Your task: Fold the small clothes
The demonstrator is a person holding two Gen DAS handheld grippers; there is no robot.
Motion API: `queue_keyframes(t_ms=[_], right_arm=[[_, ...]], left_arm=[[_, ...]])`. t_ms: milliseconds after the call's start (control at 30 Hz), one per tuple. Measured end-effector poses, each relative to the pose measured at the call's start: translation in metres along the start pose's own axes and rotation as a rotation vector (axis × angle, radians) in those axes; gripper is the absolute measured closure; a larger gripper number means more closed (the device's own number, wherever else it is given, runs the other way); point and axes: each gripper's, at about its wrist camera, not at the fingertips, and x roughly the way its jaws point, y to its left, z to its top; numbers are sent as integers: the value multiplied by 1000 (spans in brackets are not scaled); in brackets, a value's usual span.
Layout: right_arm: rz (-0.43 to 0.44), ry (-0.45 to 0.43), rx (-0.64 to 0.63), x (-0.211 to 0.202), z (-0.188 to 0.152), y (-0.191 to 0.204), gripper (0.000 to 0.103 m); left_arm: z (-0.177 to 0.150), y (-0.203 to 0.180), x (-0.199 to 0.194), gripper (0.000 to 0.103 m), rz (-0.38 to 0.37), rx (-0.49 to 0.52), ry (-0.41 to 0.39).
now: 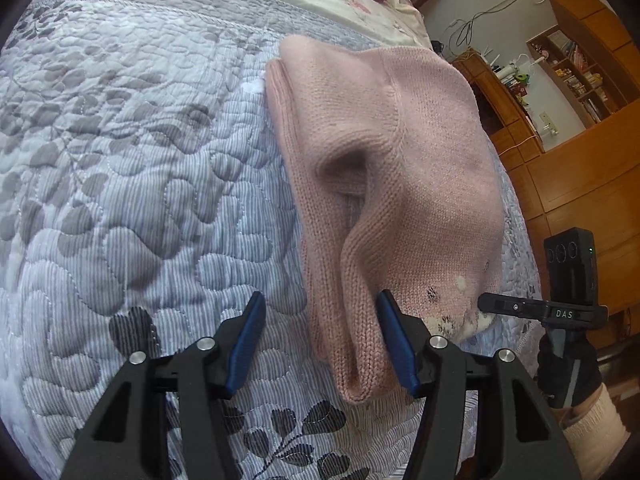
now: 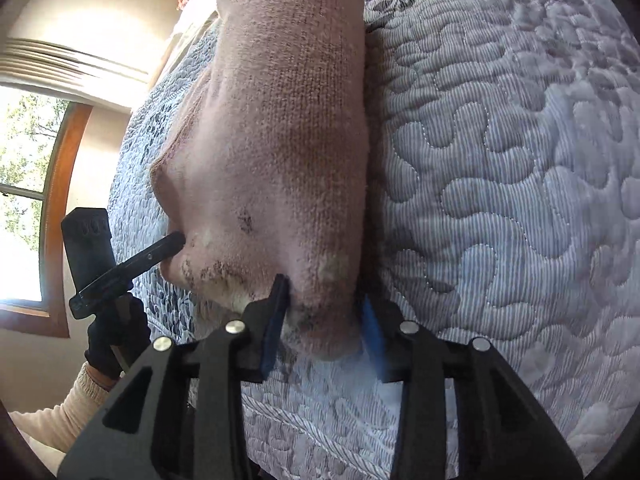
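At the bed (image 1: 120,160) edge, both hand-held grippers, left (image 1: 320,344) and right (image 2: 324,328), stand wide open around the pink knit garment (image 1: 380,140), gripping nothing; closing carelessly may pinch only one layer and spoil the fold.

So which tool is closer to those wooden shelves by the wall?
Right. The right tool is at the pink sweater's corner on the side towards the wooden shelves. The left tool straddles the hem further in over the quilt.
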Motion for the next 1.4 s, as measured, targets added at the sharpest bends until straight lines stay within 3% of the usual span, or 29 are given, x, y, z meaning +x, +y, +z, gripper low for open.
queue_keyframes(t_ms=[33,100,167,267,467,567,700,867,1133,1400], right_arm=[[-25,-30,-19,-7,-4,9,47],[-63,-102,-62,-26,-14,27,35],[-131,-145,-90,-43,-26,45,17],[-273,-183,-156,-56,-43,75,12],[-338,-230,-197,-77,-64,100,11],[-399,-243,-183,-86,-62,110,11],[-408,-276,-181,-94,-59,113,11],[-526,-311,-164,-101,-59,115,8],[-576,-337,-151,-104,-57,118,7],[-564,-322,-121,-103,-54,114,5]], left_arm=[[-5,-3,-10,45,21,5,-23],[-16,-14,-31,44,68,11,-71],[-29,-25,-52,36,115,13,-108],[-44,-44,-82,25,196,36,-140],[-56,-74,-108,21,255,58,-166],[-52,-89,-108,21,288,73,-159],[-51,-95,-117,21,298,85,-155],[-52,-104,-124,21,330,134,-160],[-51,-110,-127,21,356,155,-166],[-52,-111,-121,20,413,186,-162]])
